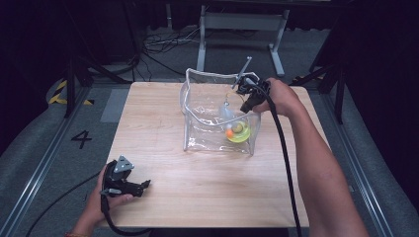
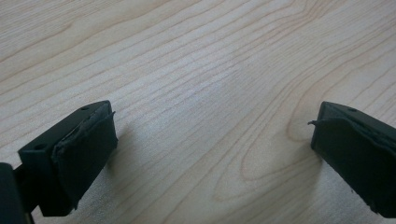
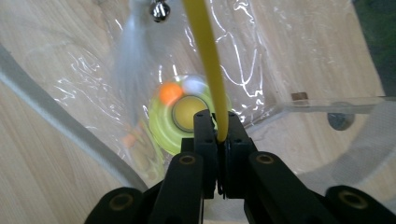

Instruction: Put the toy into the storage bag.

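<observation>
Right gripper [image 3: 218,140] clamped on yellow wand [image 3: 208,65] over clear bag [image 1: 197,106]: lower straight, keep feather [image 3: 133,56] inside rim. Left gripper [image 2: 210,154] open, idle near-left.

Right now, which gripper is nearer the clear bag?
Right. The right gripper is at the clear bag's open top, clamping a yellow rod; the left gripper rests open on the table's near edge, well apart.

light: bright tabletop, dark surroundings | glare: on clear bag [image 3: 261,60] | blur: feather toy [image 3: 133,51]
</observation>
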